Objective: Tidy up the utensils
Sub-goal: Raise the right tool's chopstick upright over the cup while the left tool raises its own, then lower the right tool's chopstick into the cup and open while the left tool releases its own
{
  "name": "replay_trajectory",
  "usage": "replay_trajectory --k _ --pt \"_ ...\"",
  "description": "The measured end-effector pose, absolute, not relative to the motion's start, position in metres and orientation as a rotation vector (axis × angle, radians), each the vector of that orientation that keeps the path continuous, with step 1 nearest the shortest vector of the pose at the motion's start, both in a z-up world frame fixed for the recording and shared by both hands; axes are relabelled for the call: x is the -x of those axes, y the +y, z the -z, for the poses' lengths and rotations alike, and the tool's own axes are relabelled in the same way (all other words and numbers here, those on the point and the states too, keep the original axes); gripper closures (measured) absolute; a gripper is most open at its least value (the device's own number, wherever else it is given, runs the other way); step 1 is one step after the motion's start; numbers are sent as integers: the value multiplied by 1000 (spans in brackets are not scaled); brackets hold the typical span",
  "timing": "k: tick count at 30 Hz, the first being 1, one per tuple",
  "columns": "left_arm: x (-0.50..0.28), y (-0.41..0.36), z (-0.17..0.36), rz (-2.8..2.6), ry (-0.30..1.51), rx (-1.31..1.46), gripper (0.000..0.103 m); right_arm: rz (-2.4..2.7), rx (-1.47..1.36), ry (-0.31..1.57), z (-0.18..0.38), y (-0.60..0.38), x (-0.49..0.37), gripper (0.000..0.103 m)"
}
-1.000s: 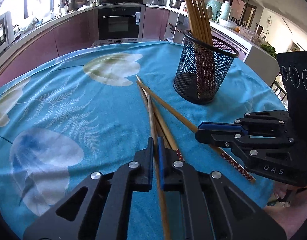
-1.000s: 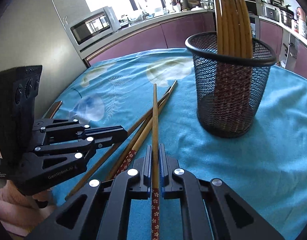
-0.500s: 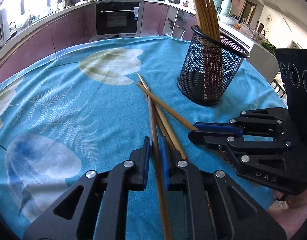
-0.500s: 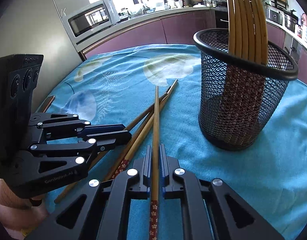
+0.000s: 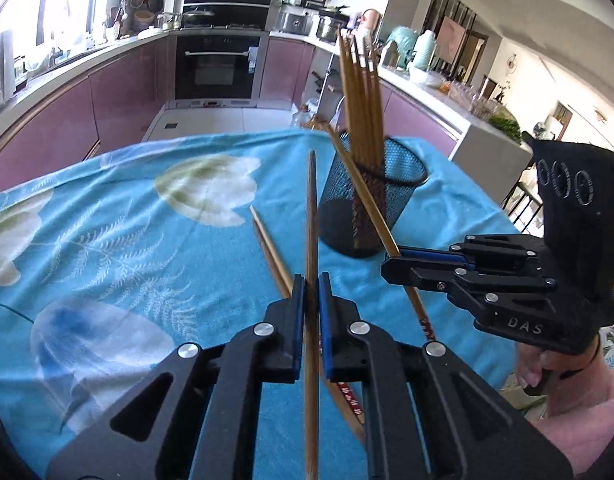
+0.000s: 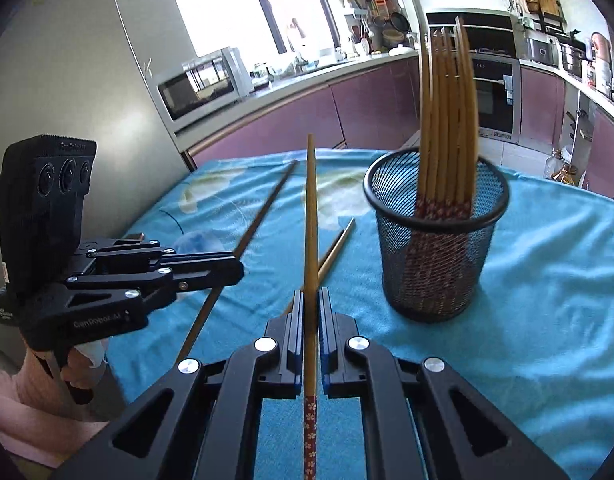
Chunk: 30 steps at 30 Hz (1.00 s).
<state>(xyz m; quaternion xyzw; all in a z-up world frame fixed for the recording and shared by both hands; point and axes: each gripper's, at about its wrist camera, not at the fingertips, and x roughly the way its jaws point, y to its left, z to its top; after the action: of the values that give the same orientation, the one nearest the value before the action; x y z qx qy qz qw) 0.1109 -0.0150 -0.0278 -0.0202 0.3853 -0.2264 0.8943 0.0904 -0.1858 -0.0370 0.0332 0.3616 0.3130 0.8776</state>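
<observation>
On a table draped in a turquoise cloth (image 5: pixel 107 240) printed with pale flowers and ferns, two black hand-held grippers each pinched a single wooden chopstick. On the left, the left gripper (image 5: pixel 311 280) was clenched on a chopstick (image 5: pixel 311 216) whose tip pointed away toward the far side of the table, lifted clear of the cloth. Just to its right, a loose chopstick (image 5: pixel 269 246) lay flat on the cloth, near the front of the table and partly hidden under the gripper. Further right and farther back stood a black mesh cup (image 5: pixel 371 196), upright, holding a bundle of chopsticks (image 5: pixel 361 92) that rose well above its rim. At the right, the right gripper (image 6: pixel 311 296) was clamped on a second chopstick (image 6: pixel 311 216), its red flower-patterned end trailing back between the jaws; in the left camera's view this chopstick slanted up in front of the cup. A hand (image 5: pixel 563 384) gripped the right gripper's handle. Behind the table ran purple kitchen cabinets and a built-in oven (image 5: pixel 221 68)
</observation>
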Motion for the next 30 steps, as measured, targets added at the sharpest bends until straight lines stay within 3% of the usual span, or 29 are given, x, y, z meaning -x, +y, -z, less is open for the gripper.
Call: replay_trajectory --k 15,30 --pt "-89 -9 -37 575 661 111 96 -628 -133 595 -12 -229 -87 97" --pt "-123 -24 -99 587 512 177 96 -556 -133 447 -64 -252 -111 97"
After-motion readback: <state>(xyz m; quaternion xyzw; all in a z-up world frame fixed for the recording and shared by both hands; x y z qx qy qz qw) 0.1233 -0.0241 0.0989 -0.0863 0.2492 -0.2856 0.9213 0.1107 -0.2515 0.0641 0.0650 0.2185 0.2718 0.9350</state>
